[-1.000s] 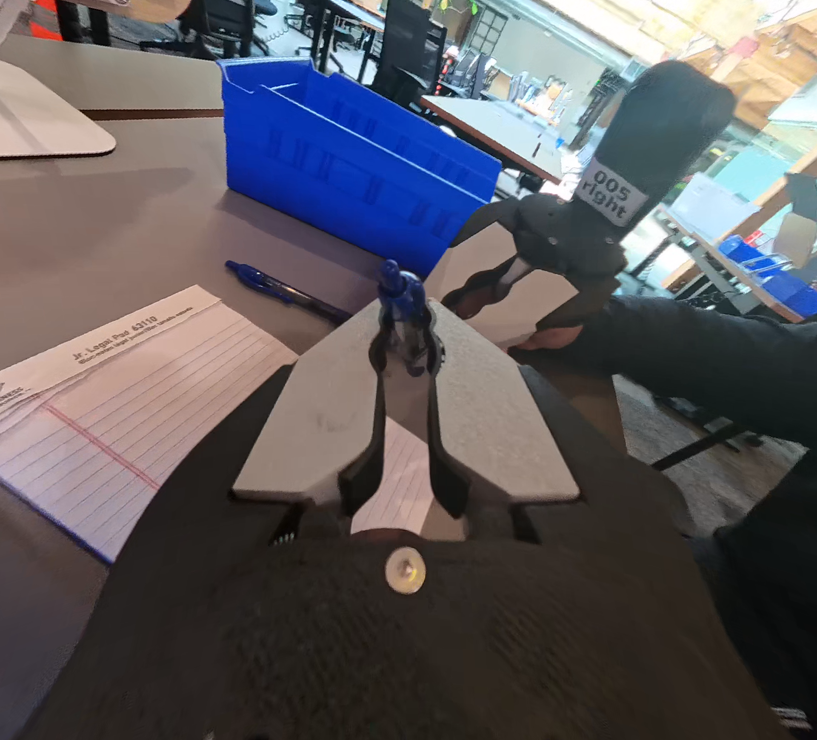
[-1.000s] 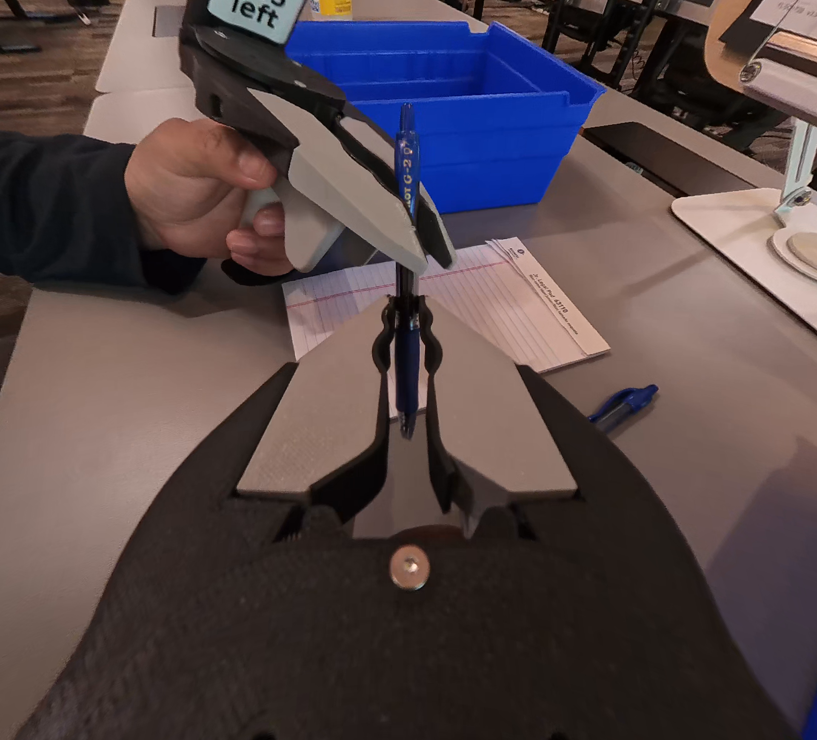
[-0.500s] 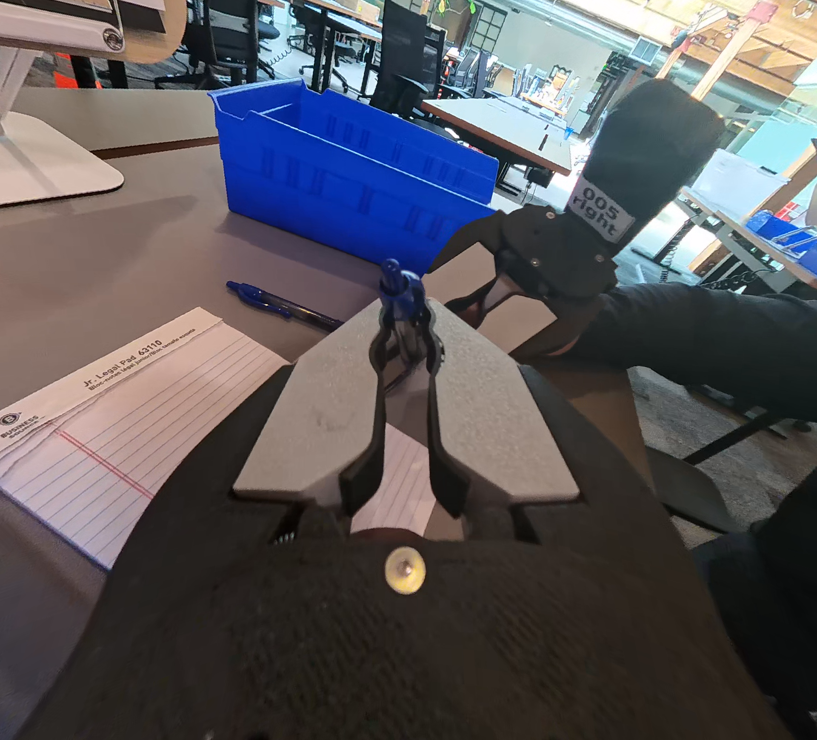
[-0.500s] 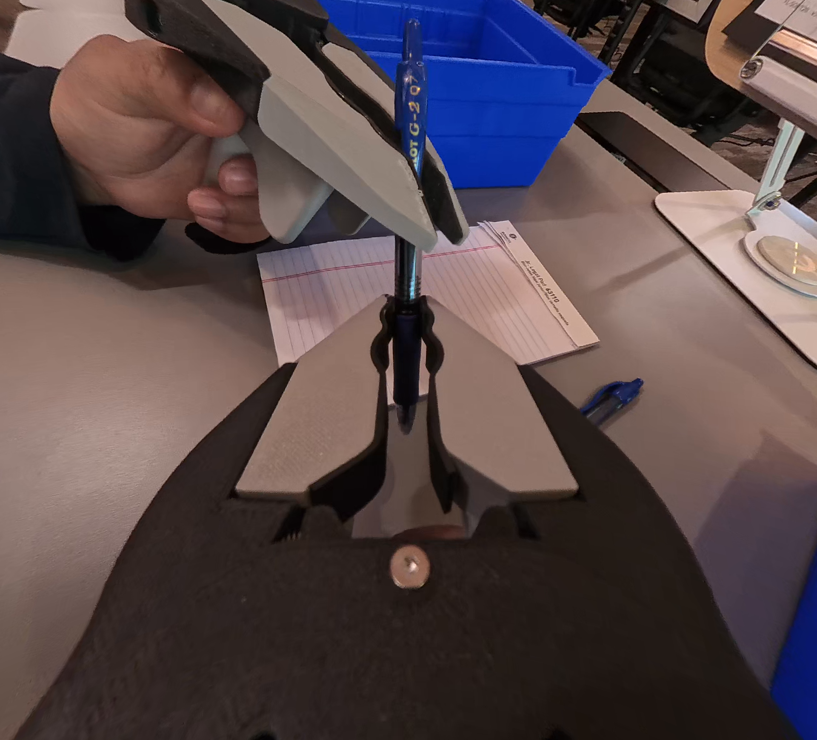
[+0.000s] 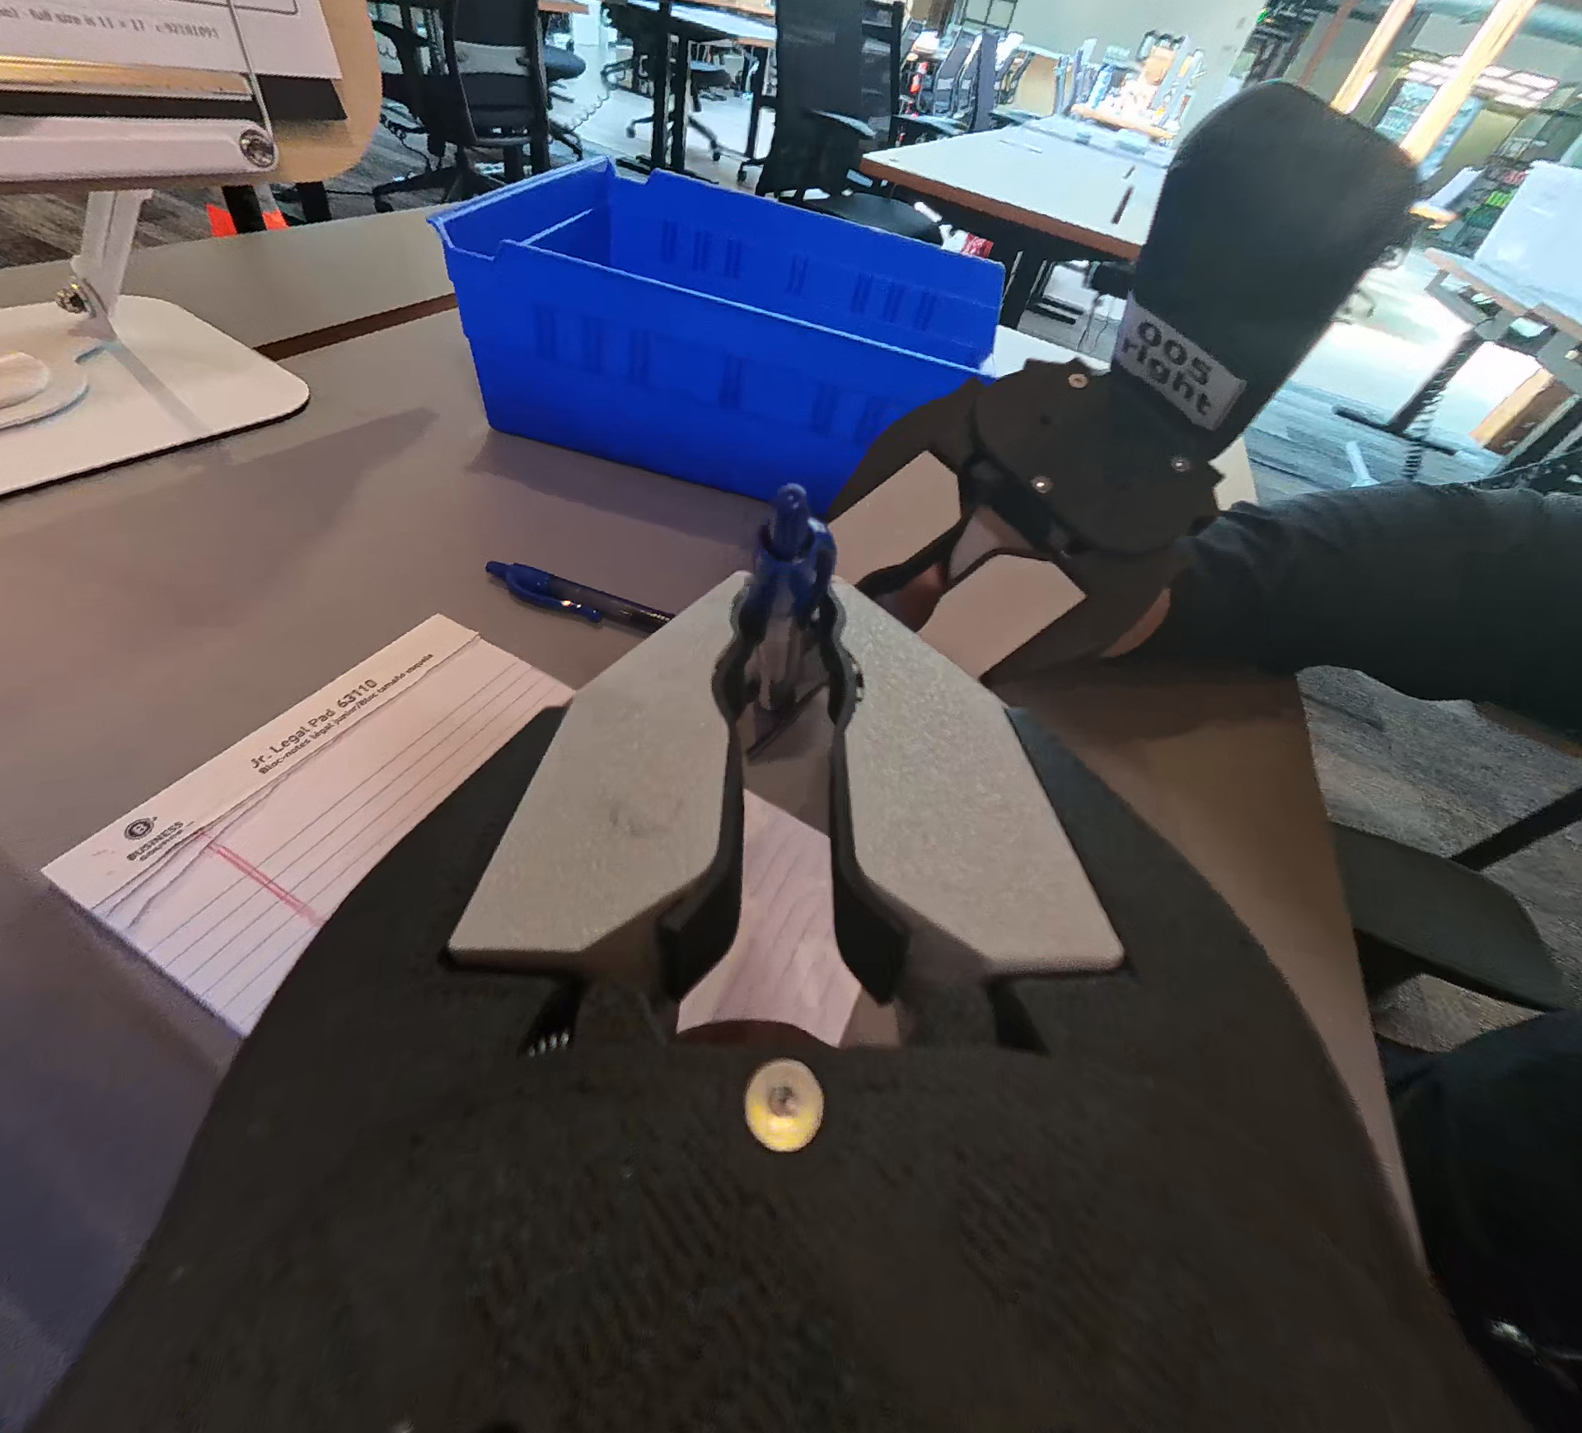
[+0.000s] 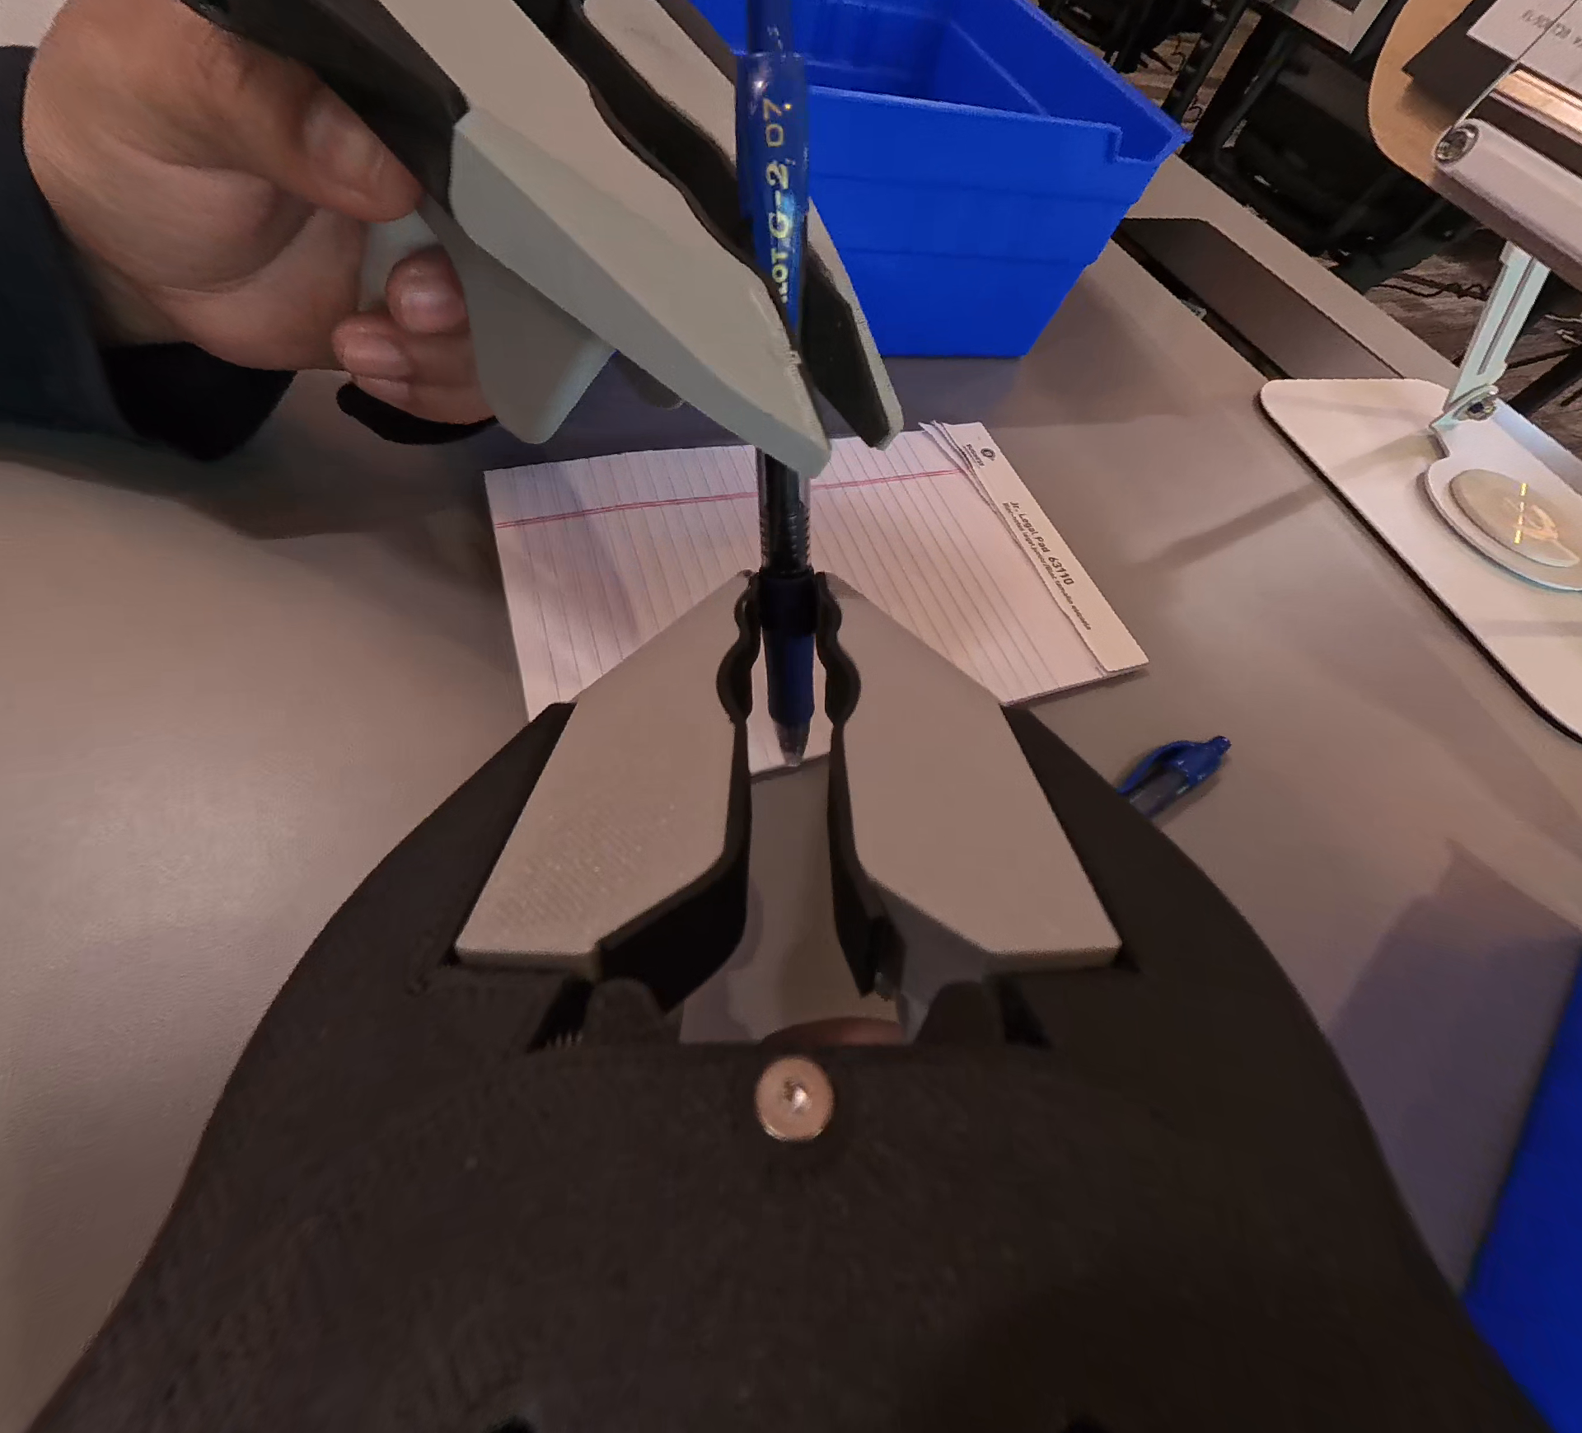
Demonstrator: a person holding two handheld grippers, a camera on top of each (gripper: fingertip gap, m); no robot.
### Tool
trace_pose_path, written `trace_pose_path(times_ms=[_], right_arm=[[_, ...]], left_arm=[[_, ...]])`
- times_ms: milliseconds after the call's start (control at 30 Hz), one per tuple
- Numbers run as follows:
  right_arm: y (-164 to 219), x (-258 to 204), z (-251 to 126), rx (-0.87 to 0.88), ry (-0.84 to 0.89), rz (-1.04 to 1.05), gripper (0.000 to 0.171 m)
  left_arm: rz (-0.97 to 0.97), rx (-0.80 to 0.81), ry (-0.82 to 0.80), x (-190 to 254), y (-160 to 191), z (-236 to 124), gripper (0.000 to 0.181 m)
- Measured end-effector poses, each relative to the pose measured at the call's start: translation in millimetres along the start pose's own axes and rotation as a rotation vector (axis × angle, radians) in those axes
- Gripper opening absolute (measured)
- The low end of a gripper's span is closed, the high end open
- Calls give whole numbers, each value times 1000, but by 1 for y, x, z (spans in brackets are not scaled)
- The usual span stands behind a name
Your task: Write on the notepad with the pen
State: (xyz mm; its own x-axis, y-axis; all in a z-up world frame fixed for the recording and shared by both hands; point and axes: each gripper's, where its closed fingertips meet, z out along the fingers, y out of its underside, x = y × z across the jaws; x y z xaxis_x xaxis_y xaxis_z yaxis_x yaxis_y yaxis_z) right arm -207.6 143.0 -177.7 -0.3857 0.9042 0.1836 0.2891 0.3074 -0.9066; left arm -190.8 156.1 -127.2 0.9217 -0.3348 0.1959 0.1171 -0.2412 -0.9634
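Observation:
A blue pen [image 6: 775,193] stands upright above the white lined notepad [image 6: 942,561] on the grey table. My right gripper [image 6: 786,596] is shut on the pen's dark blue grip near its tip. My left gripper [image 6: 843,424], held by a hand [image 6: 197,193], is shut on the pen's upper barrel. In the left wrist view the pen's clip end [image 5: 792,561] sticks up between the shut fingers of the left gripper [image 5: 786,604], with the notepad [image 5: 300,818] below left and the right gripper's black body [image 5: 1096,467] beyond.
A second blue pen [image 5: 573,594] lies on the table between the notepad and a blue plastic bin [image 5: 710,356]; it also shows in the right wrist view [image 6: 1177,771]. A white stand base [image 6: 1412,467] holding a clipboard sits at the table's far side. Left tips to right tips: about 5 centimeters.
Both grippers have stayed shut on the pen. In the right wrist view the left gripper now looks closer and higher. The notepad has drifted a little in both views.

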Motion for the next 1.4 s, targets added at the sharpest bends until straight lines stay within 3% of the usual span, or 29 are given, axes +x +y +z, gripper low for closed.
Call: trace_pose_path(times_ms=[267, 467, 667, 933, 1000, 1033, 1067, 1100, 1233, 1400], right_arm=[[-24, 12, -19, 169, -88, 215, 8], [-46, -3, -38, 321, -268, 259, 8], [-65, 15, -54, 443, -231, 341, 8], [-70, 2, -48, 477, -307, 426, 8], [-72, -6, -44, 475, -324, 413, 8], [-72, -11, -43, 470, -336, 406, 8], [-72, -14, -42, 464, -343, 398, 8], [-72, -16, -41, 456, -338, 388, 8], [-63, 1, -36, 412, -223, 367, 8], [-60, 17, -37, 405, -177, 439, 27]], left_arm=[[9, 67, -14, -6, -15, -13, 19], [-25, 57, 23, -3, -10, -9, 23], [-98, -3, 175, 15, 2, -2, 32], [-41, 3, 200, 32, 2, 5, 49], [-35, 5, 197, 34, 2, 6, 45], [-28, 0, 196, 35, 3, 7, 34], [-12, -7, 212, 38, 4, 6, 13], [7, -12, 208, 38, 6, 6, 9], [119, -70, 14, 12, 13, 8, 8], [341, -136, -301, -24, 17, 3, 8]])
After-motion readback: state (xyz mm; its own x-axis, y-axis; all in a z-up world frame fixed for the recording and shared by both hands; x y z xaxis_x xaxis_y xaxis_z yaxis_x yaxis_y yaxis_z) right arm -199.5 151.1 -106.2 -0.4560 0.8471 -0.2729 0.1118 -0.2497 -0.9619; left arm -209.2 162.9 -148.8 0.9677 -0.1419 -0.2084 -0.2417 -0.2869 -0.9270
